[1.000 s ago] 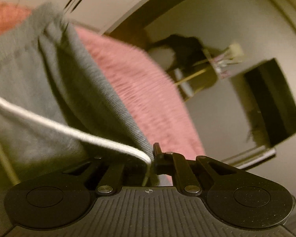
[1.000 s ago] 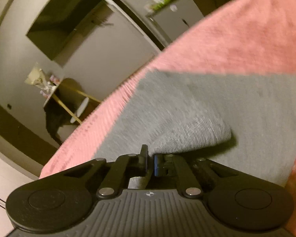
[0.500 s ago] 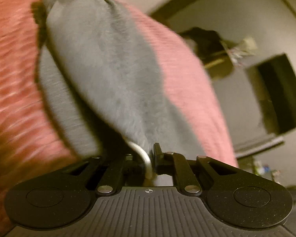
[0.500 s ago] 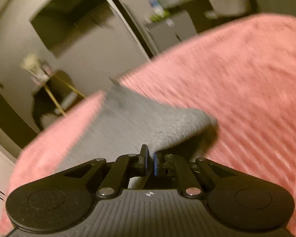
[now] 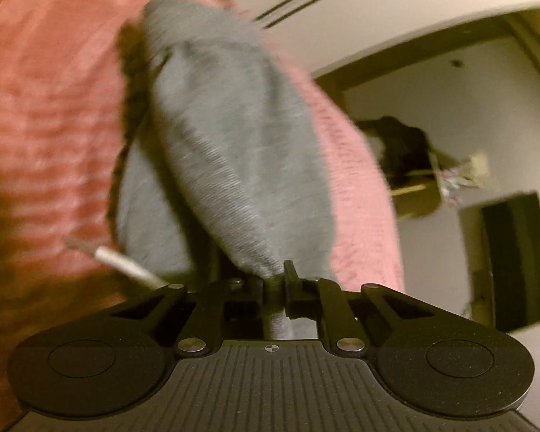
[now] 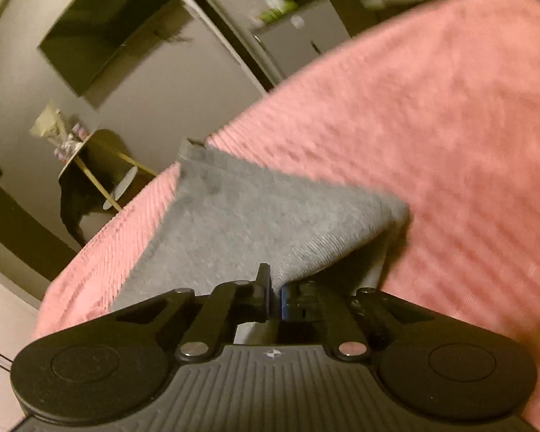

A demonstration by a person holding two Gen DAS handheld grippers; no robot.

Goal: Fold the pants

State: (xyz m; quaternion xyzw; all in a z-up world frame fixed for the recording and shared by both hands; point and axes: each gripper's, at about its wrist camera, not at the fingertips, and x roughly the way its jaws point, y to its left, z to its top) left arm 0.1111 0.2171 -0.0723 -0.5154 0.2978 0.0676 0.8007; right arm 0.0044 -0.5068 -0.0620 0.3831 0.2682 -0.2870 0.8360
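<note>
The grey pants [image 5: 230,151] lie on a pink ribbed bedspread [image 5: 46,108]. In the left wrist view my left gripper [image 5: 274,280] is shut on a bunched edge of the pants, which stretch away up and to the left. A white drawstring [image 5: 126,266] hangs out at the left of the fingers. In the right wrist view my right gripper [image 6: 275,288] is shut on another edge of the pants [image 6: 255,223], lifted off the bedspread [image 6: 450,144] with a shadow under the fold.
Beyond the bed's edge stand a small wooden side table with clutter [image 6: 86,158], a dark wall screen [image 6: 104,32] and a grey cabinet with bottles [image 6: 298,36]. A dark shape sits by the table [image 5: 399,144].
Both grippers have swept across the bed carrying the pants' edges. The drawstring slipped from between the left fingers and now hangs at the left. The right view shows more pink bedspread.
</note>
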